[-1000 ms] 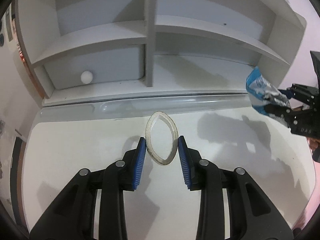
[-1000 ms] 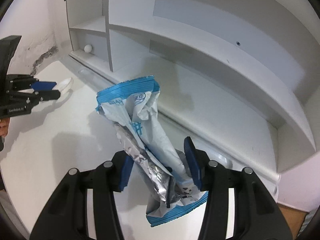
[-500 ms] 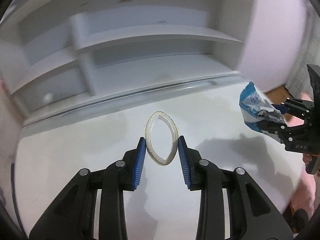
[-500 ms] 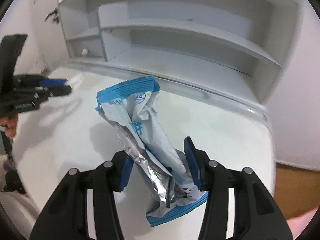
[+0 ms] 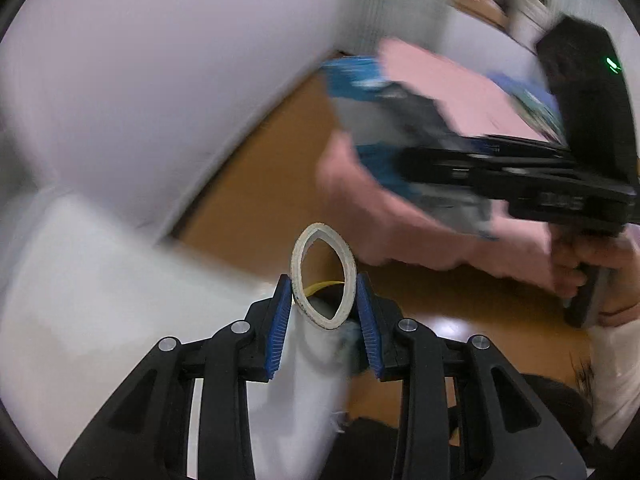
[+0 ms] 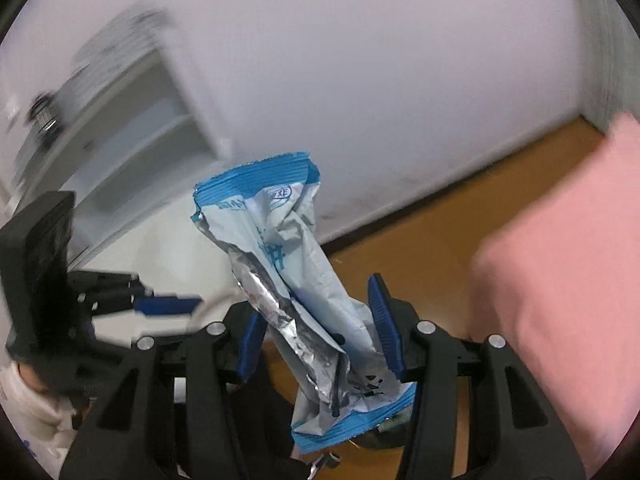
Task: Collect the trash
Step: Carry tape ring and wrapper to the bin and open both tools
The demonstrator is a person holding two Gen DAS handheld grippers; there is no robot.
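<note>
My left gripper (image 5: pixel 323 286) is shut on a white ring (image 5: pixel 297 264), squashed into an oval between the blue pads. My right gripper (image 6: pixel 316 312) is shut on a crumpled blue and silver snack wrapper (image 6: pixel 280 248) that stands up out of its jaws. In the left wrist view the right gripper (image 5: pixel 404 164) shows blurred at the upper right with the wrapper (image 5: pixel 360 80), a hand (image 5: pixel 580 264) on its handle. In the right wrist view the left gripper (image 6: pixel 172 306) shows low on the left. Both hang over the desk's edge and the floor.
A wooden floor (image 5: pixel 260 184) meets a white wall (image 5: pixel 160 60). A large pink soft object (image 6: pixel 560 280) fills the right side. The white desk (image 5: pixel 80 280) lies at the lower left and the shelf unit (image 6: pixel 132 120) further back. Something dark with a yellow edge (image 5: pixel 320 286) lies below the left gripper.
Both grippers have swung fast away from the shelf and desk top toward the floor and the pink object, rolling as they went. Each keeps hold of its item. The views are blurred.
</note>
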